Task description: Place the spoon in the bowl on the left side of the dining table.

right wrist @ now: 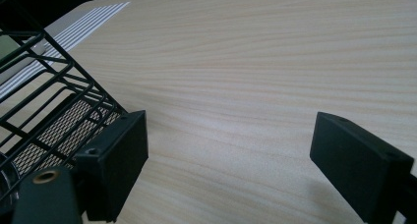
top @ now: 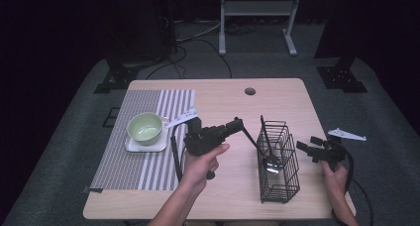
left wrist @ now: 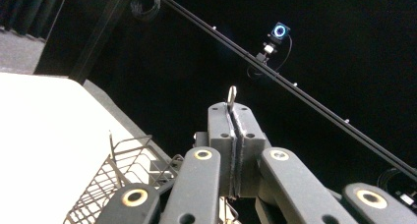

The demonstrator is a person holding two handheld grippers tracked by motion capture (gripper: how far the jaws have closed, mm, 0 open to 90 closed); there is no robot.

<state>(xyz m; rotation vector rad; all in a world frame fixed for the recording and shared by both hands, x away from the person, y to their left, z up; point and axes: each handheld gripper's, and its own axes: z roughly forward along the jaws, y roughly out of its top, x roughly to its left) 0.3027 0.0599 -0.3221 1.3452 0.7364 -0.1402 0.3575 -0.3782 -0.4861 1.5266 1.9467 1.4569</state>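
While my view takes in the wooden table [top: 218, 196], the biggest thing in play is the black wire basket [top: 277, 159], standing upright right of centre; it looks light and likely to skate if nudged. My left gripper [top: 236, 123] has its jaws pressed together on the tip of a metal ladle [top: 270, 162], whose bowl hangs inside the basket. That handle looks stiff, thin, slick and, I judge, prone to pivot, so the hold near its end should stay firm. My right gripper [top: 303, 147] waits wide apart, just beside the basket.
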